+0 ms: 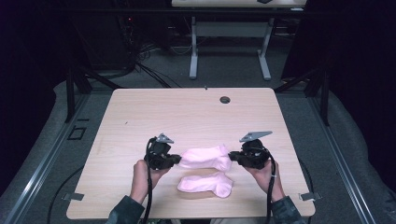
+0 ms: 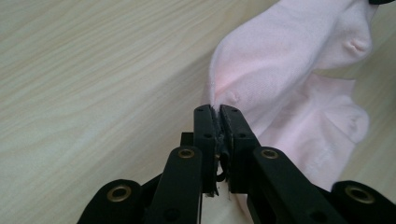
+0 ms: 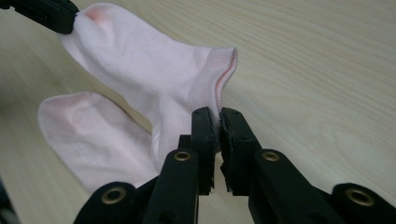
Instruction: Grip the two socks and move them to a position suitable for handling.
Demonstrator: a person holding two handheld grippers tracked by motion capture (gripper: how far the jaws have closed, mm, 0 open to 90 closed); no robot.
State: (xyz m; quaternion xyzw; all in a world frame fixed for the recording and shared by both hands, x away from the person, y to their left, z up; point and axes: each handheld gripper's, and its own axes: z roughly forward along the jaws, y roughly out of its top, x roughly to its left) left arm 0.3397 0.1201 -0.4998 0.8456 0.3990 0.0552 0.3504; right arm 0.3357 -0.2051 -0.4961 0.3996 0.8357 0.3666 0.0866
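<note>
A pale pink sock (image 1: 205, 157) hangs stretched between my two grippers just above the wooden table (image 1: 187, 112). My left gripper (image 1: 176, 159) is shut on its toe end (image 2: 219, 100). My right gripper (image 1: 232, 157) is shut on its cuff edge (image 3: 215, 114). A second pink sock (image 1: 205, 184) lies flat on the table right below, nearer the front edge; it shows under the held sock in the left gripper view (image 2: 327, 135) and in the right gripper view (image 3: 88, 135).
A small round hole (image 1: 225, 99) sits in the tabletop near its far edge. A white desk frame (image 1: 229, 42) stands on the floor beyond the table. Dark curtains and black stands flank both sides.
</note>
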